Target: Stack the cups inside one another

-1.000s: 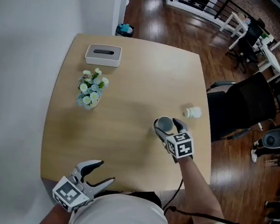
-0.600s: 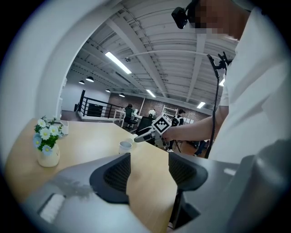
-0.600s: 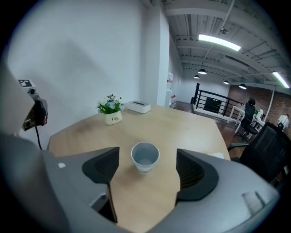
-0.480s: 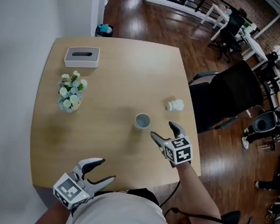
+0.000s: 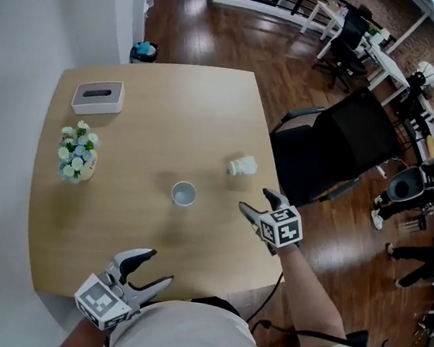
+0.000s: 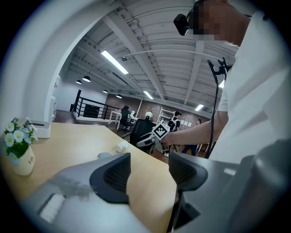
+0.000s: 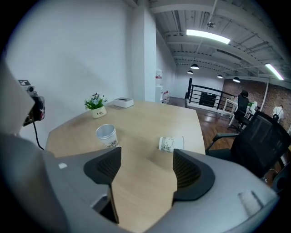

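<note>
a light wooden counter (image 5: 177,117) carries four things. an upright cup (image 5: 183,194) stands near its middle. a second cup (image 5: 242,165) lies on its side further right, near the edge. a small flower pot (image 5: 75,156) stands at the left, with a white box (image 5: 98,98) beyond it in the far left corner.

Light wooden table (image 5: 153,115), rounded corners. A white tissue box (image 5: 98,97) is seen near its far left corner. A small vase of white flowers (image 5: 75,154) is set upright near the box, along the left edge. A black office chair (image 5: 337,144) is placed just beside the right edge. Dark wood floor (image 5: 217,37) beyond, with a bin (image 5: 144,48) by the white wall (image 5: 21,45).
</note>
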